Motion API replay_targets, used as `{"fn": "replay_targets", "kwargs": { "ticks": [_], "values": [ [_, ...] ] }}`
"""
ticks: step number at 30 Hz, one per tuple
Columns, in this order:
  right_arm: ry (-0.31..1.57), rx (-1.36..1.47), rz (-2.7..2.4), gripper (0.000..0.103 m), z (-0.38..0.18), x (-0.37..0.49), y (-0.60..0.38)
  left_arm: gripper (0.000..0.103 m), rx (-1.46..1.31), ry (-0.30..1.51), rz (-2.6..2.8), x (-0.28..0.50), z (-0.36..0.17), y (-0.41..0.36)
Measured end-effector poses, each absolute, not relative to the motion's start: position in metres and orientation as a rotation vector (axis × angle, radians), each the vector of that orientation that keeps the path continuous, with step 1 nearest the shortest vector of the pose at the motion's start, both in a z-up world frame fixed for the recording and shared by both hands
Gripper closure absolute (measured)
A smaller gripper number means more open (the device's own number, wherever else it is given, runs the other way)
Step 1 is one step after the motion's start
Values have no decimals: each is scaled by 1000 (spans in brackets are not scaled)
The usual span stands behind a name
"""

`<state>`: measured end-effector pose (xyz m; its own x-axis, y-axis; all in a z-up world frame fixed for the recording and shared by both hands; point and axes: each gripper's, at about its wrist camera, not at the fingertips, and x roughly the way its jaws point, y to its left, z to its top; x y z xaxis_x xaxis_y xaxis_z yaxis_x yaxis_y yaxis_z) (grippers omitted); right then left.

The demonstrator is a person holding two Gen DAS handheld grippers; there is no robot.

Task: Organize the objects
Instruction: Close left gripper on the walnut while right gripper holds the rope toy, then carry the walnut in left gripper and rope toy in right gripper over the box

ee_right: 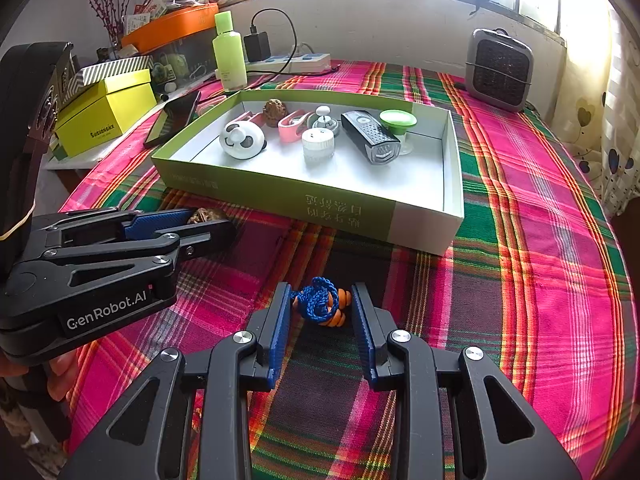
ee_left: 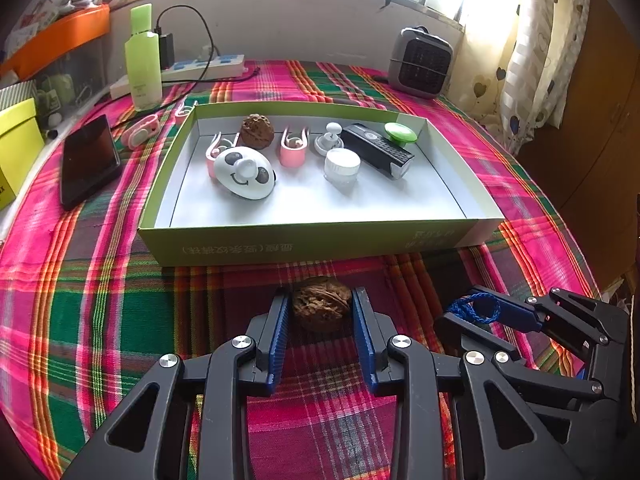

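1. My left tool (ee_left: 320, 308) sits low over the plaid cloth (ee_left: 100, 300) near the worktop's front edge, its blue pads pressed against both sides of a brown walnut (ee_left: 321, 305) that rests on the cloth.
2. My right tool (ee_right: 320, 306) is just beside it, nearly closed on an orange ridged piece wrapped in blue cord (ee_right: 320, 304); the pads touch it on both sides, and it lies on the cloth.
3. In the right wrist view I can see the left tool from the side, with a fingertip of the person's hand (ee_right: 60, 376) beneath its body.
4. Just beyond both tools stands the green tray box (ee_left: 312, 242), its near wall facing me.
5. Inside it, along the far wall, I see a second walnut (ee_left: 257, 131), two pink clips (ee_left: 294, 146), a white knob (ee_left: 329, 139), a black ribbed device (ee_left: 378, 150) and a green-capped piece (ee_left: 401, 133); nearer sit a panda-faced case (ee_left: 244, 172) and a white jar (ee_left: 341, 165).
6. Left of the box lies a dark phone (ee_left: 89, 160).
7. Toward the worktop's far edge stand a pale green bottle (ee_left: 143, 60), a power strip (ee_left: 208, 67) and, at the far right corner, a small grey heater (ee_left: 421, 62).
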<state>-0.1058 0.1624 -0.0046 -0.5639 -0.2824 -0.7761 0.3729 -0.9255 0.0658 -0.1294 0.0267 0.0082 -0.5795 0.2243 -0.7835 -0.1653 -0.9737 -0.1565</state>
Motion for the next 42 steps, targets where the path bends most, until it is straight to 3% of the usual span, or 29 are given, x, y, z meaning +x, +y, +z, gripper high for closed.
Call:
{"fn": "replay_targets", "kwargs": {
  "ticks": [42],
  "values": [
    [128,1159,-2516,72,7,-103,163,74,-1199,-51,2675,-113,25,28]
  ]
}}
